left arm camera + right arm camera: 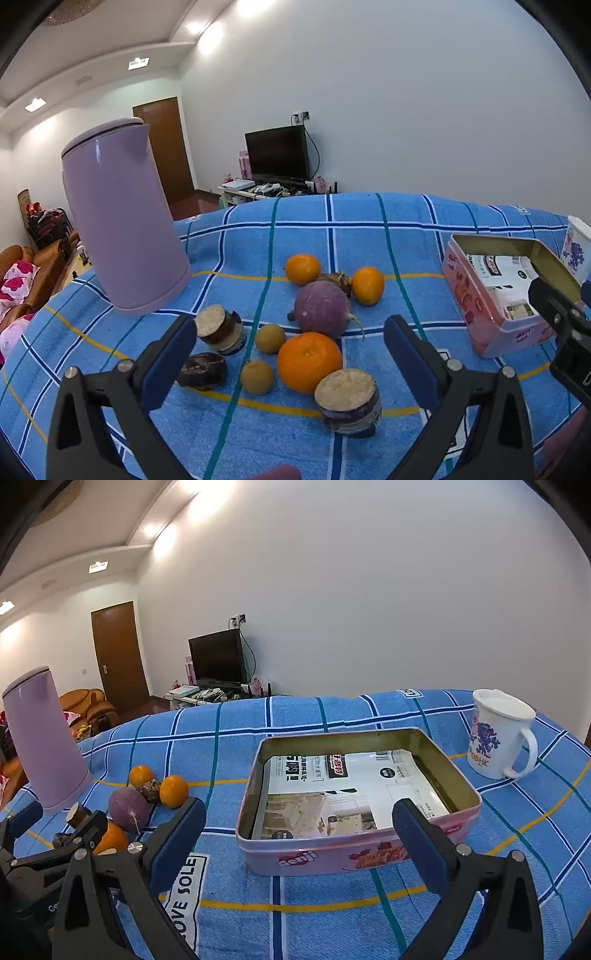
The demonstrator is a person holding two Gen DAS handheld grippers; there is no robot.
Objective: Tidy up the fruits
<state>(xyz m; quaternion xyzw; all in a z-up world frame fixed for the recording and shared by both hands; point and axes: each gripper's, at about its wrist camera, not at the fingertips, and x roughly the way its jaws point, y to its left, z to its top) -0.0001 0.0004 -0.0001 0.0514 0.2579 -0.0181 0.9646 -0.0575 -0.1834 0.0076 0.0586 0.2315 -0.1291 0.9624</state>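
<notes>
In the left wrist view my left gripper (291, 326) stands open just above a heap of produce on the blue checked cloth. Between its fingers lie a large orange (309, 362), a purple round radish (322, 309) and two small brown fruits (270, 338). Two smaller oranges (303, 268) sit behind them. Cut cane pieces (221, 328) lie around the heap. My right gripper (299, 812) is open and holds nothing, just in front of an open pink tin (332, 858) with only a printed sheet (343, 794) lying in it.
A tall lilac kettle (122, 221) stands to the left of the heap. A white lidded mug (498, 738) stands to the right of the tin. The table's far edge runs behind them, with a television and a door beyond.
</notes>
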